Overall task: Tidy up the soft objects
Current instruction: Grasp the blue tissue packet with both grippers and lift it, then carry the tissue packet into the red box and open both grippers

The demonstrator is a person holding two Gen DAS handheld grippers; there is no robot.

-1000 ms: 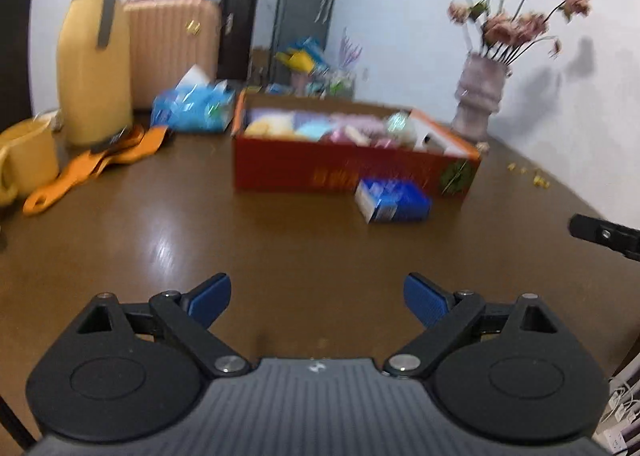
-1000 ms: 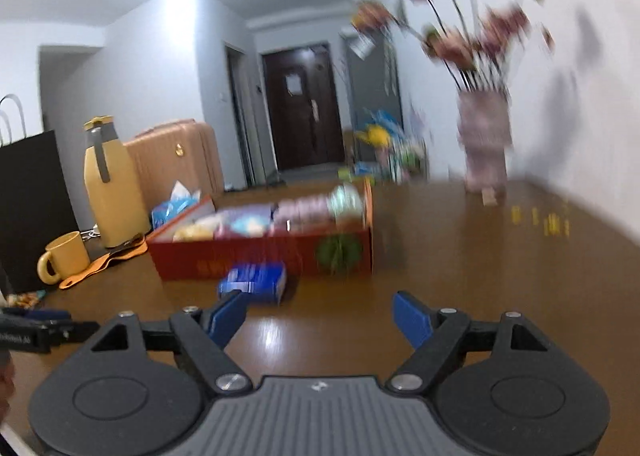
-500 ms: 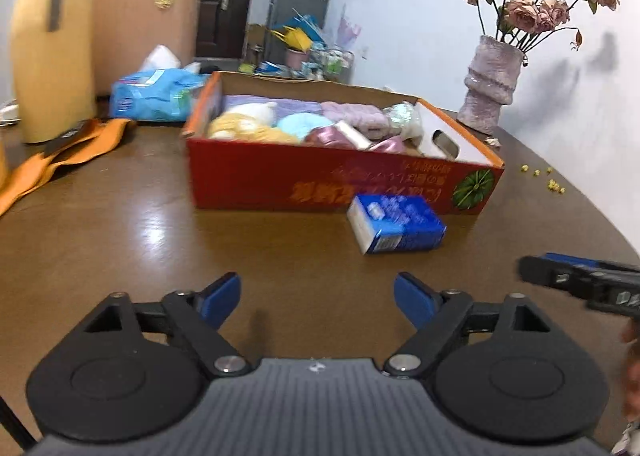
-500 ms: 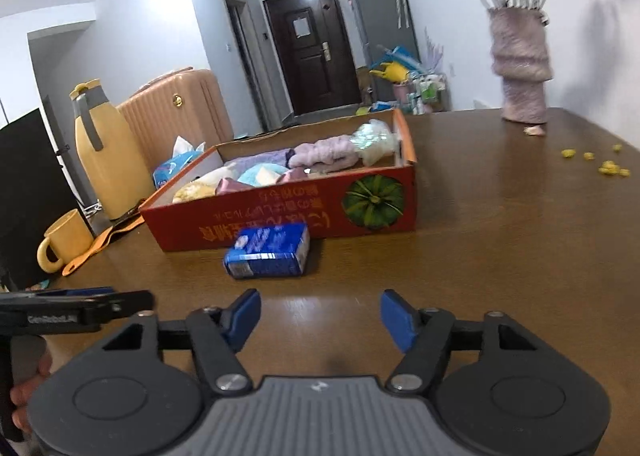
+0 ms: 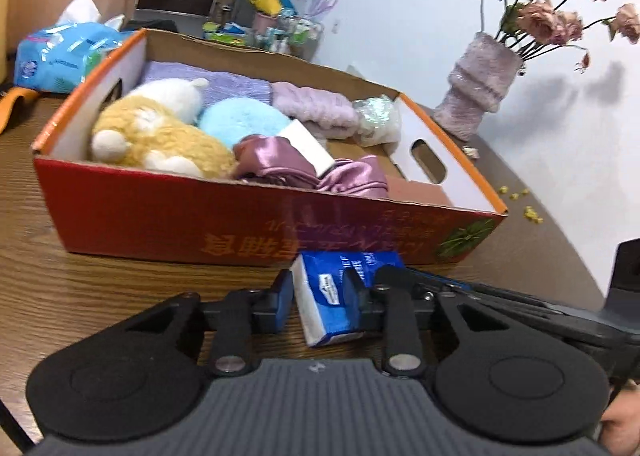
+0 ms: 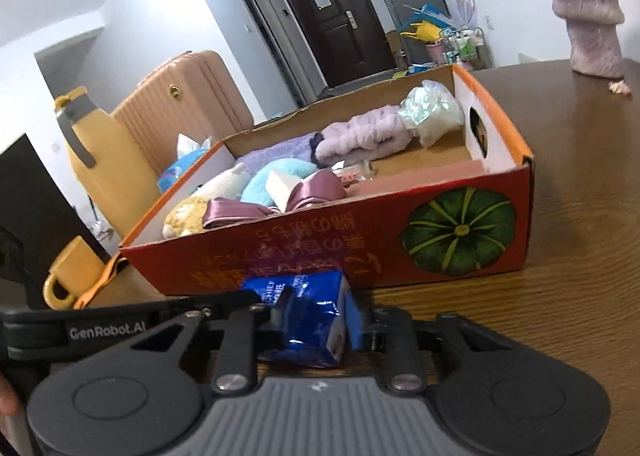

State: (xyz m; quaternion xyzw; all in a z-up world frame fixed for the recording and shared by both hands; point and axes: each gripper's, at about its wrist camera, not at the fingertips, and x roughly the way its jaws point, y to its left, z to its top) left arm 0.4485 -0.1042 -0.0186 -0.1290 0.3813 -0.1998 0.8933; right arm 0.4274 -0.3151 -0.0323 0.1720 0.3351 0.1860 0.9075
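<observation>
In the left wrist view, a tissue bag [image 5: 60, 56] sits at the upper left, behind the red cardboard box [image 5: 240, 232] that fills the middle of the frame. Inside the box lie a yellow plush toy [image 5: 160, 140], a blue plush [image 5: 240, 120] and a satin bow [image 5: 288, 166] (its white tag showing). At lower centre the left hand-held gripper [image 5: 320, 302] is clamped on the blue tissue pack [image 5: 332, 296], which rests on the wooden counter [image 5: 100, 296] against the box's front wall. A vase of dried roses [image 5: 480, 84] stands at the upper right. In the right wrist view, the right hand-held gripper [image 6: 316, 320] also squeezes the pack, crumpling its wrapper.
</observation>
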